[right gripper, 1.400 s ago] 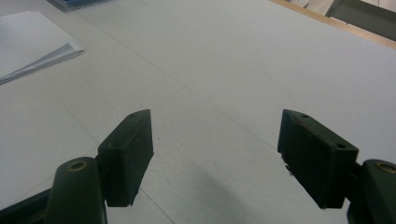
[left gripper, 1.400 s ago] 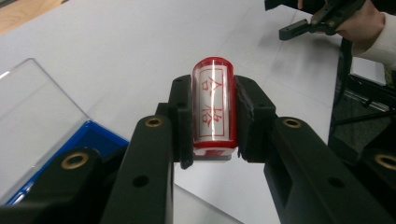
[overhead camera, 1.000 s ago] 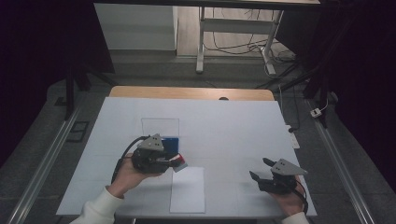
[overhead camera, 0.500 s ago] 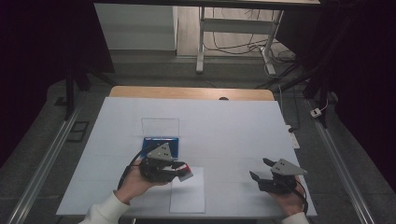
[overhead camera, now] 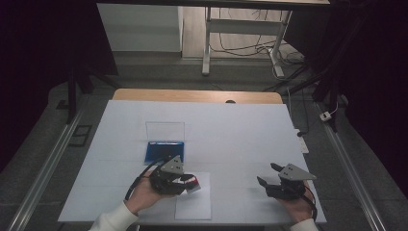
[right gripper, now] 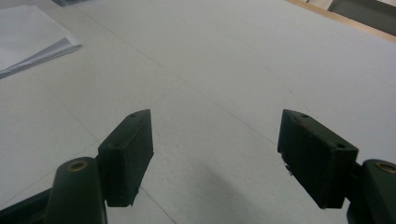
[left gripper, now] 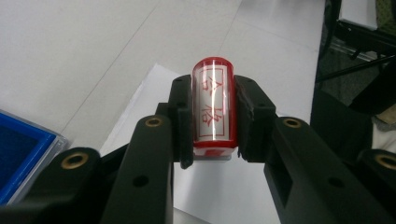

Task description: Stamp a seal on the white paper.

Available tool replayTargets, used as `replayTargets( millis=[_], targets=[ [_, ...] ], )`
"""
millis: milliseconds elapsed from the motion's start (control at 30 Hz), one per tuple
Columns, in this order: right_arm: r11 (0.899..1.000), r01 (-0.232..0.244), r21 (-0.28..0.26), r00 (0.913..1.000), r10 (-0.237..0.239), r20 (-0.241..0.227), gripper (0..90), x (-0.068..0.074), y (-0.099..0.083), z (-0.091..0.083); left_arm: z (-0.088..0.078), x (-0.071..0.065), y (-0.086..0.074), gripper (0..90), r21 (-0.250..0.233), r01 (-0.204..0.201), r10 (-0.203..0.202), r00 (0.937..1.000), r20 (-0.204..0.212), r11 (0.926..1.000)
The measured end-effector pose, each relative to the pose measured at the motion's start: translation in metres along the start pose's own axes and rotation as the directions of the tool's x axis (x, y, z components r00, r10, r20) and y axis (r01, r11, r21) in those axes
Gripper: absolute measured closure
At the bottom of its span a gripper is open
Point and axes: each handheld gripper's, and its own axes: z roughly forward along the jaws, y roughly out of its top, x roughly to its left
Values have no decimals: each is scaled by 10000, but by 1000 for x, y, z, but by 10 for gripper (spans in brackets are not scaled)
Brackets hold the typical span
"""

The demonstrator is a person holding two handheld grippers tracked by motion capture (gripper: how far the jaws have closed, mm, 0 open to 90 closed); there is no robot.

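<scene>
I am carrying the red cylindrical stamp (left gripper: 213, 108), clenched in my left claw (overhead camera: 185, 181), from the blue ink pad (overhead camera: 164, 151) over the white paper sheet (overhead camera: 193, 206), ready to print; my right claw (overhead camera: 270, 179) is resting released.

Two red Chinese characters, stacked one over the other inside a red frame, printed on the white label of the clear red-ended stamp (left gripper: 213, 106); upper one resembling 合, lower one 格. No other writing legible anywhere.
</scene>
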Motion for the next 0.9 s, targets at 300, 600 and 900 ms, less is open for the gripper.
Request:
replayTargets(
  millis=[300, 600, 900],
  targets=[
    [10000, 4, 10, 10000, -4, 0, 261, 0, 0, 0, 12, -2, -2, 702, 541, -298, 323, 9984, -458, 9981],
    [10000, -2, 57, 10000, 1, 16, 261, 0, 0, 0, 23, -4, -4, 702, 998, -430, 504, 9961, -727, 9941],
    [10000, -23, 34, 10000, 23, 13, 261, 0, 0, 0, 28, -5, -4, 703, 1224, -487, 591, 9948, -829, 9913]
  ],
)
